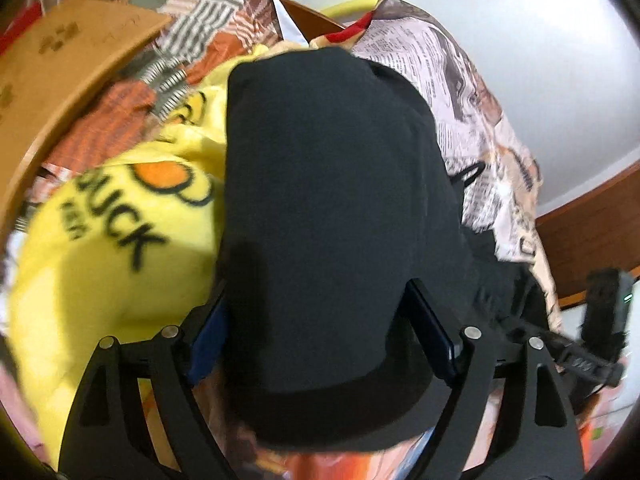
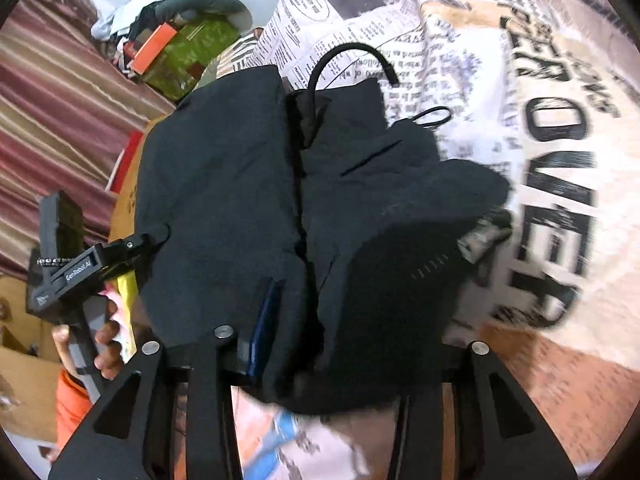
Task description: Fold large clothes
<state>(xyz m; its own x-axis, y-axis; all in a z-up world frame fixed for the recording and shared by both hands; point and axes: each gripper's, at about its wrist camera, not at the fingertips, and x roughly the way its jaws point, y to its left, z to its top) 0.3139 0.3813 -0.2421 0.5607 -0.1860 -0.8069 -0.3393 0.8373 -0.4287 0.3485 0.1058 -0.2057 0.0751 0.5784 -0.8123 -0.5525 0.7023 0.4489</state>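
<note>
A black garment (image 1: 328, 160) lies folded on the newspaper-print sheet (image 1: 460, 80) of a bed. In the left wrist view my left gripper (image 1: 320, 332) stands open and wide, and the garment's near end lies between its fingers (image 1: 432, 332). In the right wrist view the same black garment (image 2: 224, 184) is bunched with a centre seam, and a black cord (image 2: 348, 56) loops at its far end. My right gripper (image 2: 320, 340) is open part-way. Its blue-padded left finger (image 2: 262, 328) sits beside slack cloth, and the other finger is hidden under the fabric.
A yellow duck-print blanket (image 1: 100, 240) lies left of the garment, with a cardboard box (image 1: 60, 60) beyond it. A wooden bed frame (image 1: 592, 240) runs on the right. In the right wrist view a hand holds the other gripper's handle (image 2: 80, 272) at the left, before a striped curtain (image 2: 52, 120).
</note>
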